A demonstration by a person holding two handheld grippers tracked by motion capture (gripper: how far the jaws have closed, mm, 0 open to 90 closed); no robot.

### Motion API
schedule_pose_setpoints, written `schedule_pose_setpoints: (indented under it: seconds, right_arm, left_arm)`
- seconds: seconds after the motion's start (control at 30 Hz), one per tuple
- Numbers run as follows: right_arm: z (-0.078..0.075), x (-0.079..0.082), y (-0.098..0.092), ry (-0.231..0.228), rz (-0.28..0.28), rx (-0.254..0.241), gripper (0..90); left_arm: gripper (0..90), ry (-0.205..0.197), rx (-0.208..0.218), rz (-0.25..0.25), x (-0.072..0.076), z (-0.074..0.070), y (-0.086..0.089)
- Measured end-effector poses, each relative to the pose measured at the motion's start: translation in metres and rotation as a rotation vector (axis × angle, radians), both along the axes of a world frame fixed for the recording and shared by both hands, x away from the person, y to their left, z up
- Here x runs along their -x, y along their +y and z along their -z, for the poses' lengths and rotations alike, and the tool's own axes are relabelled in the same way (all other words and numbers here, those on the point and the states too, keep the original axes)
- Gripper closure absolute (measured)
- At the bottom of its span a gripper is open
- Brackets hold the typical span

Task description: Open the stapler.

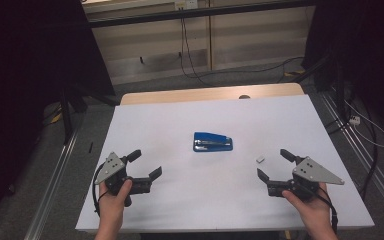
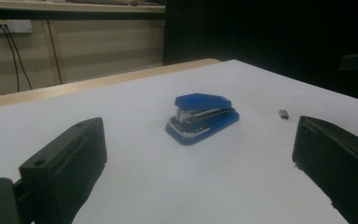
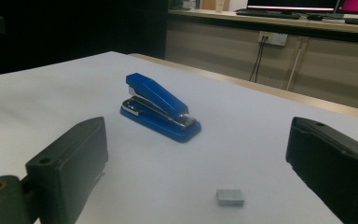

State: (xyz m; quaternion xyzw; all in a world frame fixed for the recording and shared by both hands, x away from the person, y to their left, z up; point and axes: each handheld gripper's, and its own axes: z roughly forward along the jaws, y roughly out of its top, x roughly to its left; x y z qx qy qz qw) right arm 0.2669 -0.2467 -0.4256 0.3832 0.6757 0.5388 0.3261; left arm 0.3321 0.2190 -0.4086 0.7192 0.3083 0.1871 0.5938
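Blue stapler (image 1: 213, 141) sits mid-table on white cover (image 1: 180, 200); small staple block (image 1: 260, 160) lies right, nearest the right gripper (image 1: 276, 165); both it and left gripper (image 1: 146, 163) gape empty; best approach low, straddling squarely.

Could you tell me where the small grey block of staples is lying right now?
In the high view the staple block lies on the white table, right of the blue stapler and just ahead of the open right gripper.
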Motion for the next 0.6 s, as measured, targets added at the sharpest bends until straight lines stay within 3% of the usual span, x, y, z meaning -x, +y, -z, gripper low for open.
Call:
schedule_pose_setpoints:
  seconds: [0.17, 0.6]
  right_arm:
    - [-0.001, -0.009, 0.006, 0.016, -0.011, -0.021, 5.3]
    - [-0.002, -0.027, 0.022, 0.039, -0.036, -0.016, 4.7]
  left_arm:
    - [3.0, 0.008, -0.009, 0.012, -0.002, 0.001, -0.006]
    - [3.0, 0.023, -0.019, 0.044, -0.019, 0.001, -0.028]
